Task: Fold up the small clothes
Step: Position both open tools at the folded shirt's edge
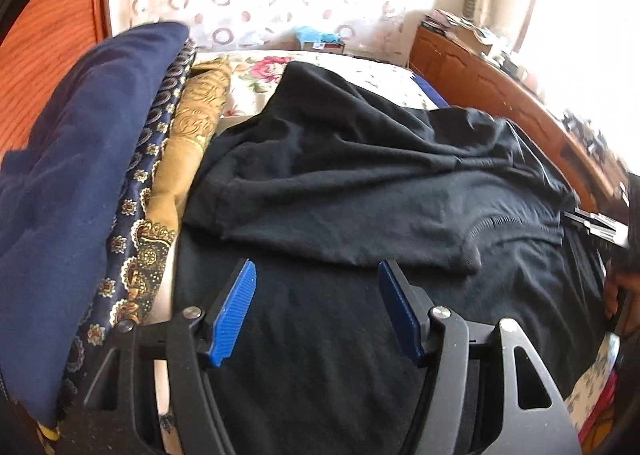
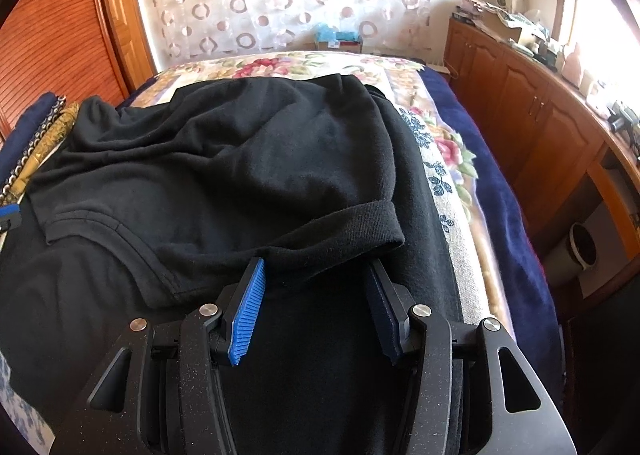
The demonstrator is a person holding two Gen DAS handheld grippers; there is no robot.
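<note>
A black shirt (image 1: 360, 183) lies spread on the bed, its upper part folded over its lower part in loose wrinkles. It also shows in the right wrist view (image 2: 224, 159), with a cuffed sleeve (image 2: 360, 219) and neckline seam on top. My left gripper (image 1: 316, 279) is open and empty just above the shirt's near part. My right gripper (image 2: 316, 279) is open and empty, its blue fingertips (image 2: 256, 275) right at the folded sleeve's edge. The right gripper's tip (image 1: 592, 223) shows at the right edge of the left wrist view.
A stack of folded clothes, navy (image 1: 72, 159) and gold-patterned (image 1: 192, 127), lies left of the shirt. The bed has a floral cover (image 2: 444, 159) with a blue blanket edge (image 2: 504, 207). Wooden cabinets (image 2: 532, 123) run along the right, a wooden wardrobe (image 2: 52, 43) on the left.
</note>
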